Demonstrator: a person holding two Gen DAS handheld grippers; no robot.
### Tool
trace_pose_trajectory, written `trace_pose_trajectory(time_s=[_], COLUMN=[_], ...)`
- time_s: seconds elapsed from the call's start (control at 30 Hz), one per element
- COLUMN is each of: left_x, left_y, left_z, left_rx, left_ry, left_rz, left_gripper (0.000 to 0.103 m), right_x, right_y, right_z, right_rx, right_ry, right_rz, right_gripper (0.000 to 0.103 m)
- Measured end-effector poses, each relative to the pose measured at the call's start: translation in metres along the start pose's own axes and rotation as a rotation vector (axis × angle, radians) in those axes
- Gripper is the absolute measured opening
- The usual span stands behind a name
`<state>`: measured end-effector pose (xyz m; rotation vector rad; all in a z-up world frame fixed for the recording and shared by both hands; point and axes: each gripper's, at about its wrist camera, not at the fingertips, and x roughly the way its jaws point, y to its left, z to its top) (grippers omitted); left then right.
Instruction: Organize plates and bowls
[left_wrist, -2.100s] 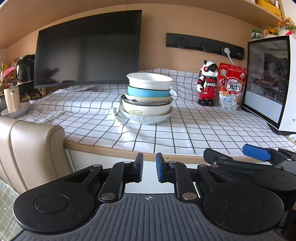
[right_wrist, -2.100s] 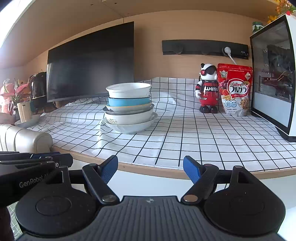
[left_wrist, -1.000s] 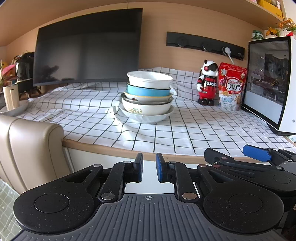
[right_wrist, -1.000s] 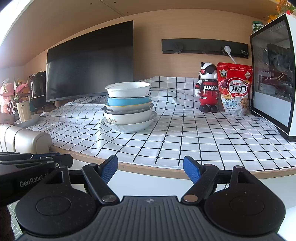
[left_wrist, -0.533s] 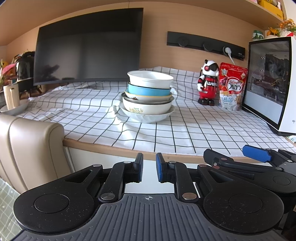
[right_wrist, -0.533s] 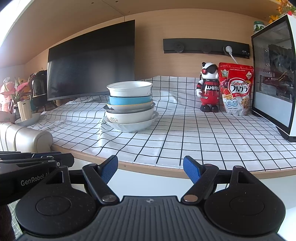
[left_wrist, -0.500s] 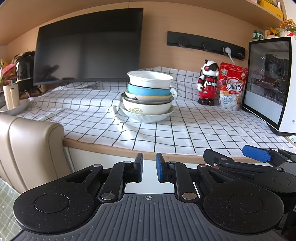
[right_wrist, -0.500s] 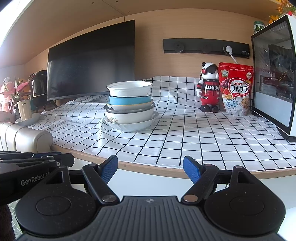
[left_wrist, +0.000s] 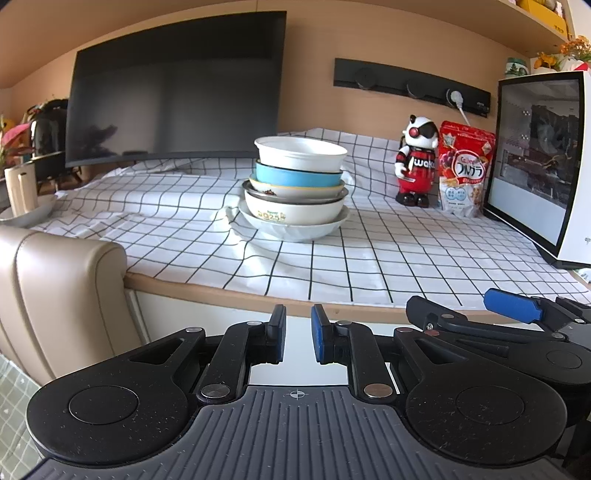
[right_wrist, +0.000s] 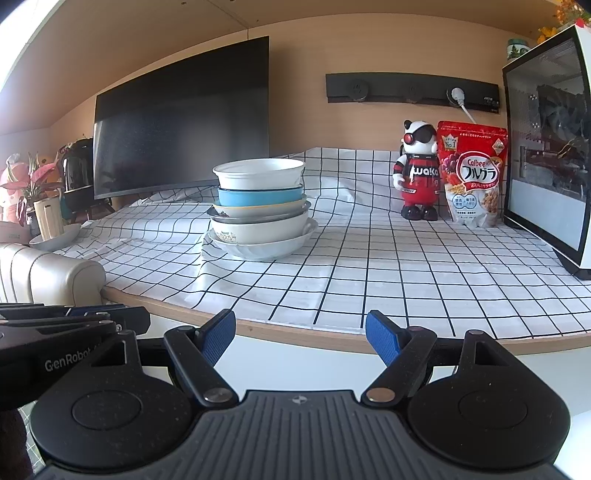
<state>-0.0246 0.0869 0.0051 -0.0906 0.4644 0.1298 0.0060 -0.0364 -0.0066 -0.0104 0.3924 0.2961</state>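
A stack of bowls and plates (left_wrist: 297, 188) stands on the checked tablecloth (left_wrist: 369, 258): a white bowl (left_wrist: 301, 153) on top, a blue bowl (left_wrist: 297, 175) under it, then a metal plate, a cream bowl and a white dish at the bottom. The stack also shows in the right wrist view (right_wrist: 260, 208). My left gripper (left_wrist: 297, 338) is nearly shut and empty, held below the table's front edge. My right gripper (right_wrist: 300, 341) is open and empty, also short of the table edge; one of its fingers (left_wrist: 513, 304) shows in the left wrist view.
A dark monitor (left_wrist: 177, 103) stands behind the stack. A panda figure (left_wrist: 415, 164), a red cereal bag (left_wrist: 463, 173) and a white computer case (left_wrist: 539, 166) stand at the right. A beige chair back (left_wrist: 62, 295) is at the left.
Both views have shifted only slightly toward the table; the stack and the gripper openings are unchanged.
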Motion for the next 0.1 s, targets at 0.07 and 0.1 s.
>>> trace_pose_trajectory(time_s=[0.07,0.1], left_x=[0.0016,0.0026], left_y=[0.0015,0.0026], left_z=[0.0001,0.0003], left_rx=[-0.001,-0.006], left_ry=[0.001,0.001], left_rz=[0.002,0.017], left_gripper=[0.018,0.018], right_x=[0.0011,0.0023], right_y=[0.0012,0.0019], right_z=[0.0005,0.0013], right_rx=[0.0,0.001], right_ry=[0.003,0.005], right_rz=[0.001,0.001], right_gripper=[0.078,0.078])
